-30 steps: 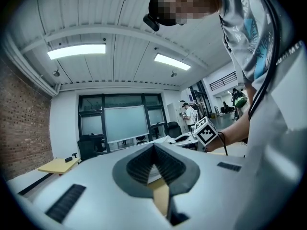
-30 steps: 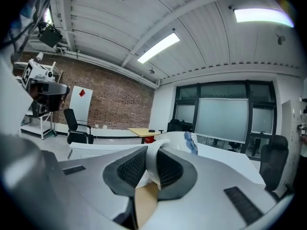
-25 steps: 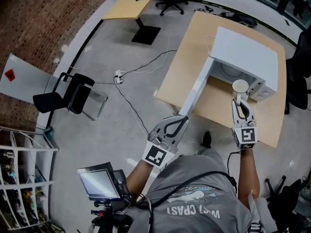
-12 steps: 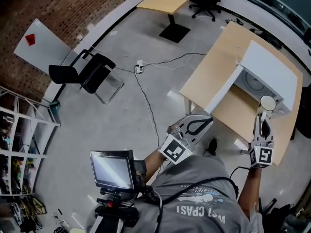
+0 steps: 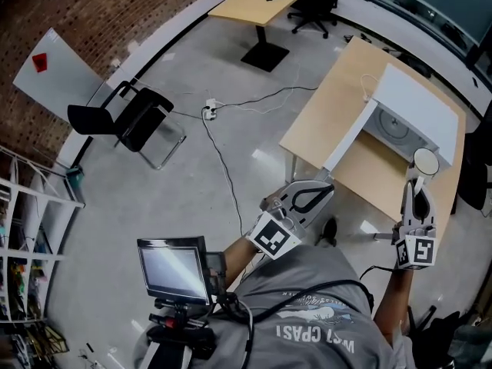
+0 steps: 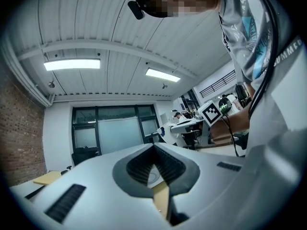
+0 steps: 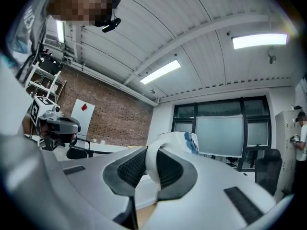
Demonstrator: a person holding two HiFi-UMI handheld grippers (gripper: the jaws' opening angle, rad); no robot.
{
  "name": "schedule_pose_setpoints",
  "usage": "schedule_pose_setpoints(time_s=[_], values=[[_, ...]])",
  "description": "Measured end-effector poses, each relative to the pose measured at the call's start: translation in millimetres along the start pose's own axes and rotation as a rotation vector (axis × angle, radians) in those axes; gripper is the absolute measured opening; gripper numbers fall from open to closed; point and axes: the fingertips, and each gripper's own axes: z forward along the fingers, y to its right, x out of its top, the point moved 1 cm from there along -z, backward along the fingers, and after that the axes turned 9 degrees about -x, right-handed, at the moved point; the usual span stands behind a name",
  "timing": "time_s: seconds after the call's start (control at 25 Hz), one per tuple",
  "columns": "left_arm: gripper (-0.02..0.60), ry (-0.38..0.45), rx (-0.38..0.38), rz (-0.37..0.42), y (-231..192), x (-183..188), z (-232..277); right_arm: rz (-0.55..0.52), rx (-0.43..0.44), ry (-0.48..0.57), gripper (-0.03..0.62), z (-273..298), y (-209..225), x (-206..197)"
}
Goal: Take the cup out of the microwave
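Observation:
The white microwave stands on a tan table with its door swung open toward me. A white cup hangs in front of the microwave's open front, over the table. My right gripper is shut on its handle. In the right gripper view the white handle sits clamped between the dark pads of that gripper, and the cup rises beyond them. My left gripper is just below the door's lower corner. Its tips meet in the left gripper view, and nothing is between them.
A black chair and a white cable with a power strip are on the floor to the left. A second tan table and office chairs stand at the back. A wire shelf is far left. A small monitor is mounted in front of me.
The right gripper has drawn back from the microwave's open front and risen, with the cup in its jaws. The left gripper has also pulled back. The head view has swung round.

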Motion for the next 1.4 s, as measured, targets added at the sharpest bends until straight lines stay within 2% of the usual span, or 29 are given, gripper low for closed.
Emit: schedule_pose_setpoints(time_s=[0.32,0.84,0.88,1.0,1.04,1.4], values=[[0.026,0.005,-0.100,0.046,15.2,-0.7,-1.2,-0.062,-0.047,0.023,0.058,-39.2,-1.2,23.7],[0.026,0.027,-0.276,0.127,40.6,14.0,63.6,-0.048,-0.170,0.044,0.058,-121.0,54.9,55.2],[0.026,0.050,-0.277,0.105,41.2,15.8,72.6,-0.051,-0.183,0.043,0.058,-127.1,62.4,55.7],[0.026,0.194,-0.238,-0.134,42.7,30.2,103.4,-0.056,-0.226,0.039,0.058,-148.9,89.1,56.8],[0.026,0.212,-0.240,-0.174,45.1,34.2,112.0,-0.056,-0.238,0.037,0.058,-156.6,97.6,57.3],[0.026,0.214,-0.271,-0.168,64.1,43.8,167.0,-0.022,-0.262,0.045,0.058,-197.0,146.9,52.4]])
